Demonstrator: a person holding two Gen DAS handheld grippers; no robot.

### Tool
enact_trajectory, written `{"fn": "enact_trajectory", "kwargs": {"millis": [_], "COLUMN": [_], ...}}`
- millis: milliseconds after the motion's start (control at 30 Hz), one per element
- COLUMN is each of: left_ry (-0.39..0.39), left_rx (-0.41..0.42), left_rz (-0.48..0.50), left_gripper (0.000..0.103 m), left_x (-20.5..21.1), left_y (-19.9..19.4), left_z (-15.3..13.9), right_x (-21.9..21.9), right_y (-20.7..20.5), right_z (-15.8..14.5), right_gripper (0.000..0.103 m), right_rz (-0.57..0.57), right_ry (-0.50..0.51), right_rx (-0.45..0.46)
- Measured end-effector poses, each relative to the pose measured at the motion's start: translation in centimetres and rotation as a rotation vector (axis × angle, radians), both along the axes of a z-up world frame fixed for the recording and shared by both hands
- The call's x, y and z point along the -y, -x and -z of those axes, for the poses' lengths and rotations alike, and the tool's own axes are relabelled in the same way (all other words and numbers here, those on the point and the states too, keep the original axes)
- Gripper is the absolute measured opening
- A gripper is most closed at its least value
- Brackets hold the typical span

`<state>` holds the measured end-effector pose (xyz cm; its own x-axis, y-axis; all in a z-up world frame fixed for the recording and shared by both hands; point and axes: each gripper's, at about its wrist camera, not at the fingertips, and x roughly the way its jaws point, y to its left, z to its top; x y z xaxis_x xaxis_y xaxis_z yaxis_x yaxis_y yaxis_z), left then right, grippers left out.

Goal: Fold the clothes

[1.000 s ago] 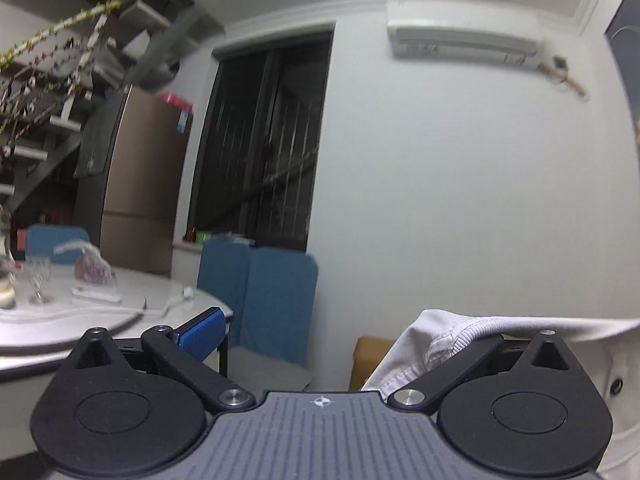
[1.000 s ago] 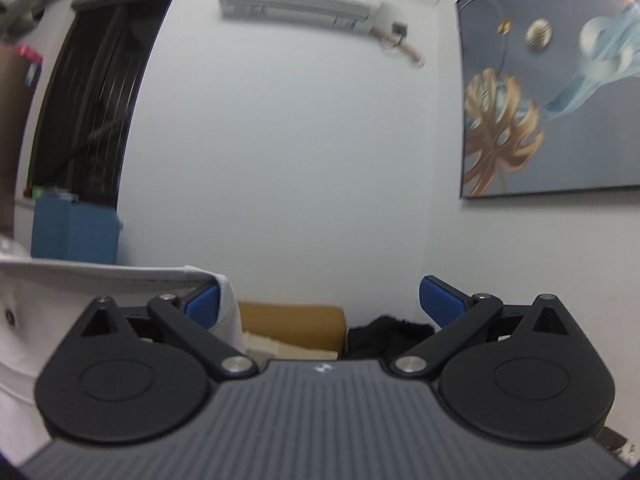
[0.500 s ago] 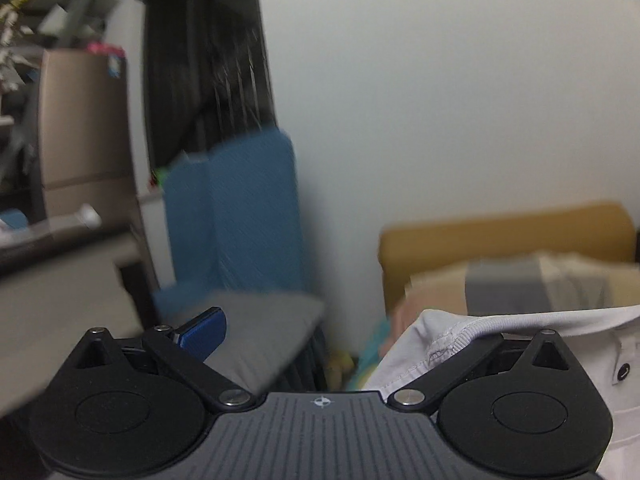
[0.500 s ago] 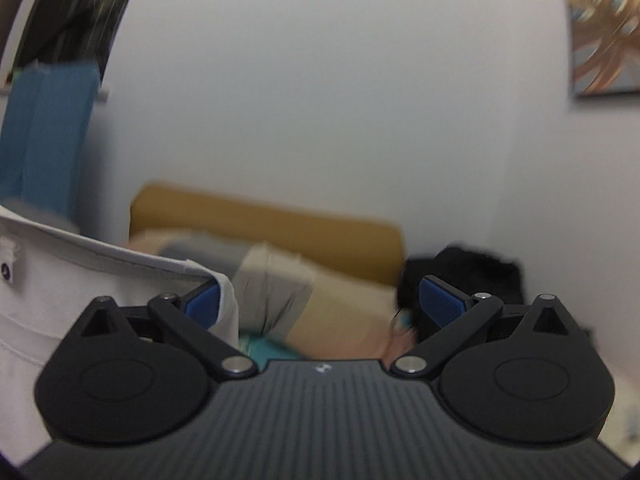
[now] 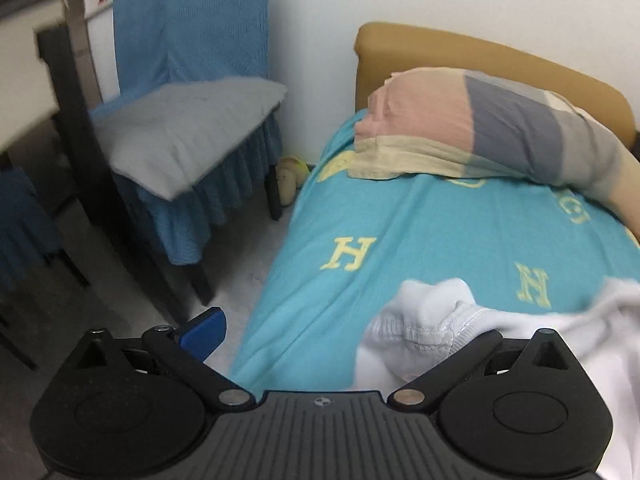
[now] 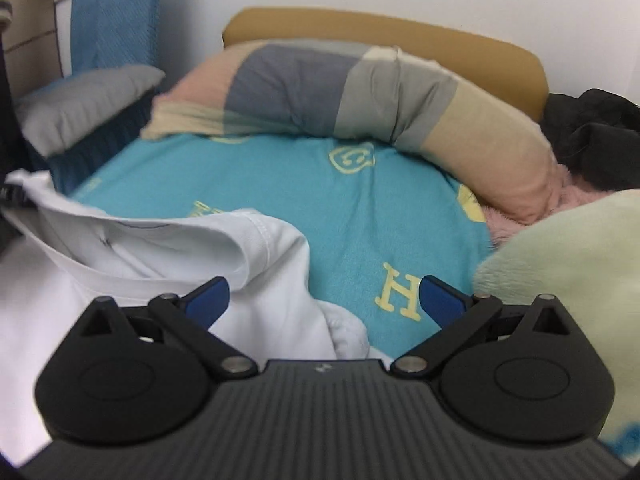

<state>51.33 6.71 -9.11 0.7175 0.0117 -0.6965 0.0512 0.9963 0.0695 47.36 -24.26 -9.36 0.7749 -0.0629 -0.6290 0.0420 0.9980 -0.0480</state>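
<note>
White shirt over bed, both grippers wide.

Left gripper and right gripper spread apart, nothing pinched (cloth drapes over one finger each); white shirt on turquoise sheet; beyond, striped pillow, tan headboard.

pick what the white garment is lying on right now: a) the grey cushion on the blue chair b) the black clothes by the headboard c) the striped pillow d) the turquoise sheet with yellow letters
d: the white garment lies across the turquoise sheet, well short of the striped pillow, with the grey cushion off on the chair beside the bed.
</note>
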Motion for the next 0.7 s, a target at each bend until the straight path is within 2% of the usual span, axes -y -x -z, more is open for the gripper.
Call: {"fn": "enact_trajectory", "kwargs": {"millis": [67,133,200,267,367,433,500,533,567,633,700], "left_ry": [-0.003,-0.037,-0.052,-0.067,-0.079,-0.074,-0.075,-0.069,-0.05,-0.029,-0.048], "left_rx": [-0.003,-0.009,0.035,0.066,0.084,0.118,0.167,0.196,0.23,0.283,0.296], "left_rz": [0.028,0.033,0.038,0.047,0.009,0.012,0.008,0.007,0.015,0.024,0.005], "left_gripper": [0.103,0.103,0.103,0.103,0.103,0.103,0.103,0.103,0.103,0.103,0.103], "left_x": [0.0,-0.2,0.1,0.4,1.0,1.8,2.4,2.7,3.0,3.7,4.7], "left_y": [2.5,5.0,7.5,9.4,11.6,14.3,16.6,17.6,18.4,17.9,15.8], "left_z": [-1.2,-1.7,-2.2,-2.1,-1.5,-2.1,-2.2,-2.2,-2.4,-2.5,-2.3], "right_x": [-0.1,-0.5,-0.9,-1.0,-0.5,-0.3,-0.4,-0.5,-0.7,-1.0,-1.3], "right_y": [2.6,5.4,8.8,12.4,16.7,17.8,17.5,17.3,17.1,16.9,17.0], "right_z": [-2.1,-3.9,-5.3,-6.2,-6.4,-6.0,-5.4,-5.1,-4.8,-4.4,-4.1], "right_gripper": [0.103,0.103,0.103,0.103,0.103,0.102,0.091,0.08,0.076,0.076,0.076], "right_rz": [0.0,0.019,0.044,0.051,0.023,0.014,0.001,-0.006,-0.014,-0.028,-0.034], "right_ry": [0.011,0.054,0.079,0.052,-0.032,-0.091,-0.129,-0.147,-0.163,-0.196,-0.224], "right_rx": [0.0,-0.018,-0.03,-0.015,0.036,0.046,0.034,0.028,0.032,0.051,0.072]}}
